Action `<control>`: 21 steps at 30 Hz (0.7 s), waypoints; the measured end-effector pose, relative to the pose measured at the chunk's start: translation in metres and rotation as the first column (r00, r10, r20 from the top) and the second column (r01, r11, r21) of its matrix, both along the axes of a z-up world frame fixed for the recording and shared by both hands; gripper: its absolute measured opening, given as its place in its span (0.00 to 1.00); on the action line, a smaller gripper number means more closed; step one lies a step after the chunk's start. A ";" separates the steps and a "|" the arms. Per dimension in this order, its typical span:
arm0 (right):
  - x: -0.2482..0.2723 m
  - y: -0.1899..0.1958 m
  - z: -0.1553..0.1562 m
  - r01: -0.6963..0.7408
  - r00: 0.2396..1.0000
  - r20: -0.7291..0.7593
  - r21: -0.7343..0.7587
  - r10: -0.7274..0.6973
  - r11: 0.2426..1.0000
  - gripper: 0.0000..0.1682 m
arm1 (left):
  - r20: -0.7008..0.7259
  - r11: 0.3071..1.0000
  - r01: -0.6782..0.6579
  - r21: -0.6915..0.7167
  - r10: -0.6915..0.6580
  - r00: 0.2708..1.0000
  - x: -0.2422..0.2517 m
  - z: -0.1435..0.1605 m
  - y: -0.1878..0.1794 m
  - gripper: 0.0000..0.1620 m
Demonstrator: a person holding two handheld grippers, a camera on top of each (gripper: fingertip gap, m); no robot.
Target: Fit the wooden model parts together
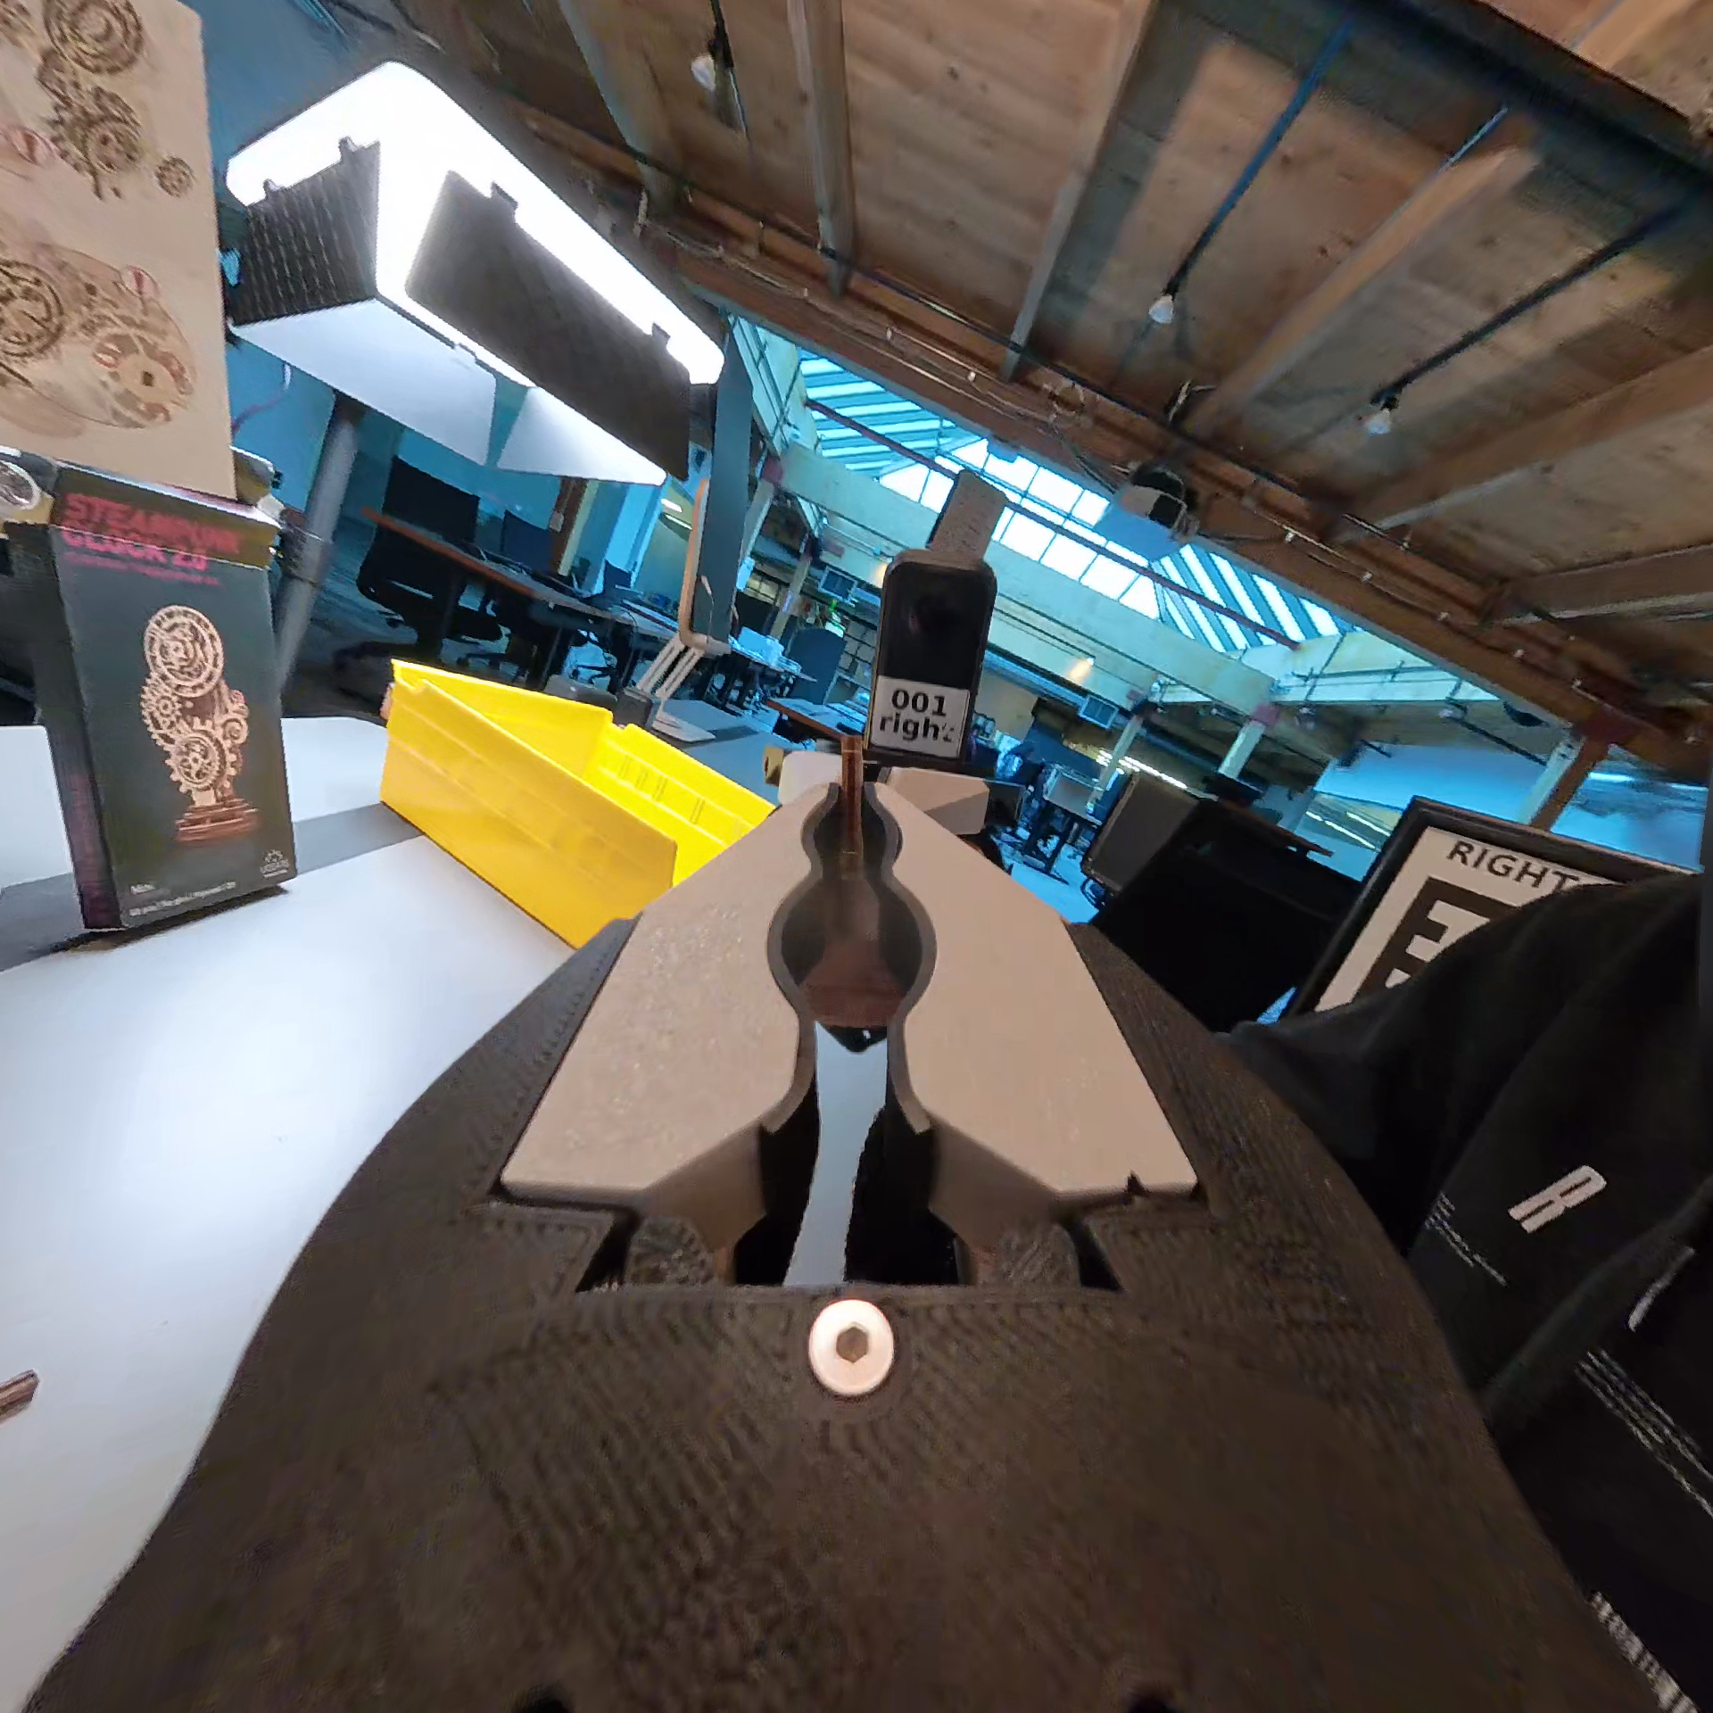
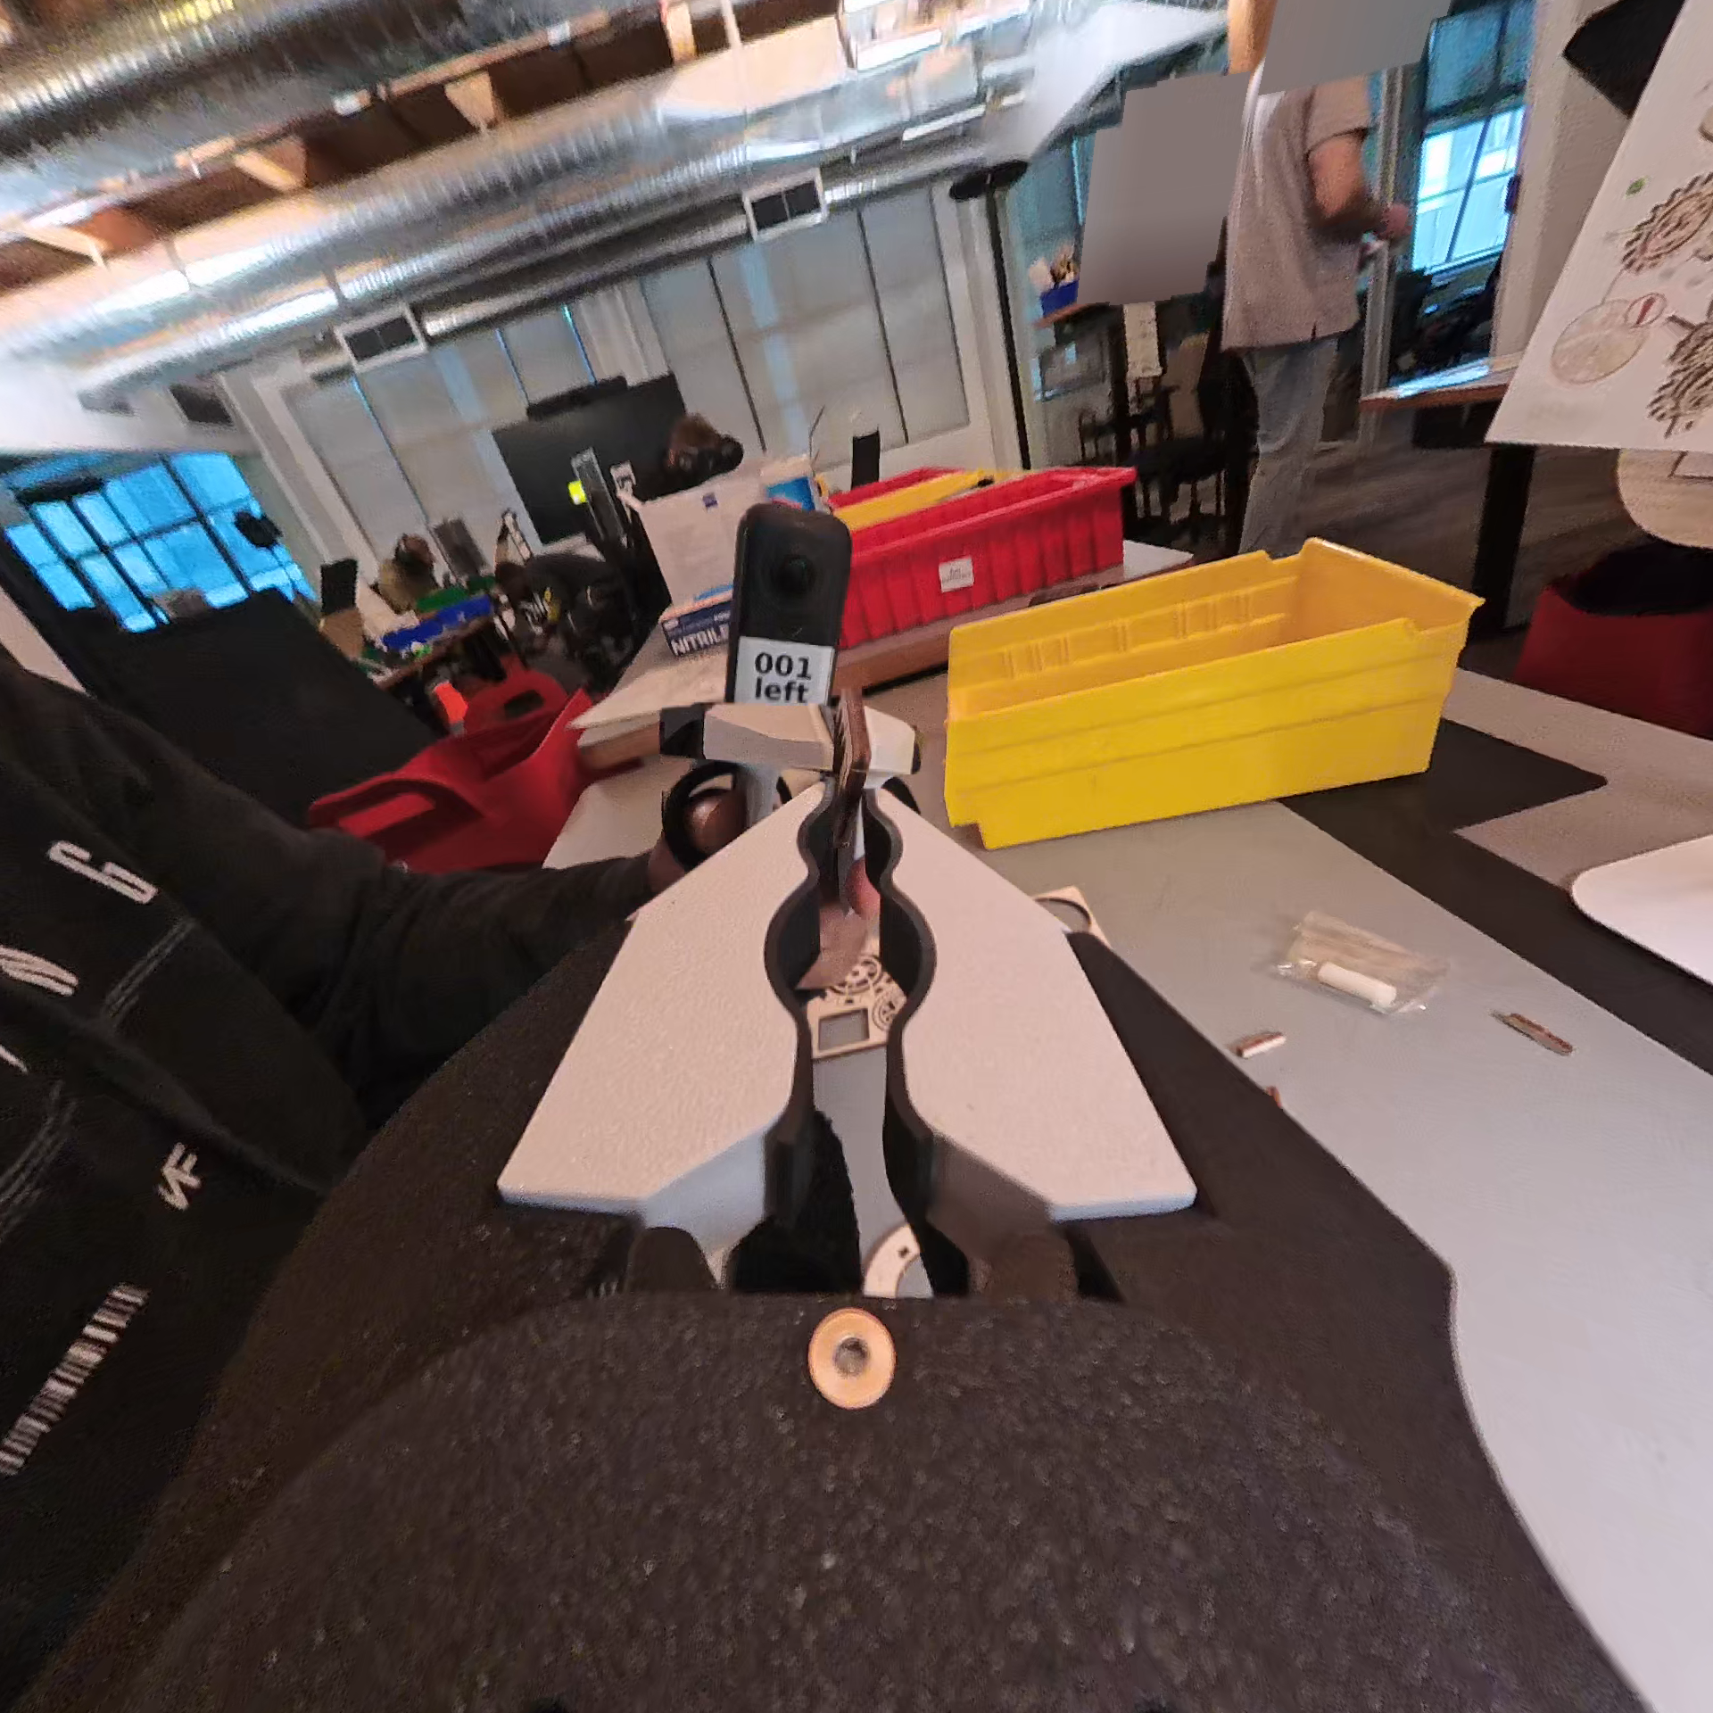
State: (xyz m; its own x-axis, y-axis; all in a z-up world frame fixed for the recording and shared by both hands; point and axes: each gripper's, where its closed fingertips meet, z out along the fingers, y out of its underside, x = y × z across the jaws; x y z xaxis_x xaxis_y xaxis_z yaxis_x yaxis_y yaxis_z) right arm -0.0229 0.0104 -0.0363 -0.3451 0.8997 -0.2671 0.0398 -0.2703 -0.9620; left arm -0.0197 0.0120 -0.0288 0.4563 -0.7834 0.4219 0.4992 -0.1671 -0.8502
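In the left wrist view my left gripper [image 1: 848, 799] is shut on a thin wooden part [image 1: 848, 839], seen edge-on and sticking out past the tips. In the right wrist view my right gripper [image 2: 848, 805] is shut on another thin wooden part [image 2: 848, 867]. The two grippers face each other tip to tip above the table. The left gripper [image 2: 848, 742] shows just beyond my right tips, and its part meets mine there. The right gripper's camera [image 1: 932, 640] stands just beyond my left tips. Whether the parts are joined is hidden by the fingers.
A yellow bin [image 2: 1205, 686] stands on the grey table [image 2: 1390, 1205], also in the left wrist view [image 1: 547, 797]. A dark model box [image 1: 171, 714], a small plastic bag [image 2: 1358, 969], loose wood bits [image 2: 1261, 1045] and a cut-out wooden sheet [image 2: 857, 987] are nearby. My dark sleeve [image 2: 278, 927] is at left. Both grippers' tips are close together, under 4 cm apart.
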 end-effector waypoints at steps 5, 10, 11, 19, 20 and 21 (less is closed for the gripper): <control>-0.003 0.005 0.005 0.016 0.999 -0.037 -0.100 -0.019 0.995 0.02 | 0.015 0.999 -0.035 -0.005 0.035 0.999 -0.001 0.001 0.003 0.01; -0.004 0.007 0.004 0.027 0.999 -0.022 -0.097 -0.030 0.995 0.01 | 0.020 0.998 -0.056 -0.019 0.056 0.998 -0.003 0.000 0.006 0.01; -0.003 0.008 0.004 0.028 0.999 -0.021 -0.097 -0.030 0.995 0.01 | 0.017 0.998 -0.058 -0.021 0.059 0.998 -0.002 0.000 0.006 0.01; 0.000 0.008 0.005 0.021 1.000 -0.013 -0.081 -0.022 0.996 0.01 | 0.021 0.998 -0.060 -0.021 0.060 0.998 -0.002 0.002 0.005 0.01; 0.000 0.008 0.006 0.027 1.000 -0.013 -0.070 -0.028 0.997 0.01 | 0.016 0.998 -0.064 -0.018 0.064 0.998 -0.002 0.002 0.005 0.01; 0.000 0.008 0.006 0.029 0.999 -0.014 -0.067 -0.030 0.997 0.01 | 0.016 0.998 -0.064 -0.016 0.065 0.998 -0.002 0.003 0.005 0.01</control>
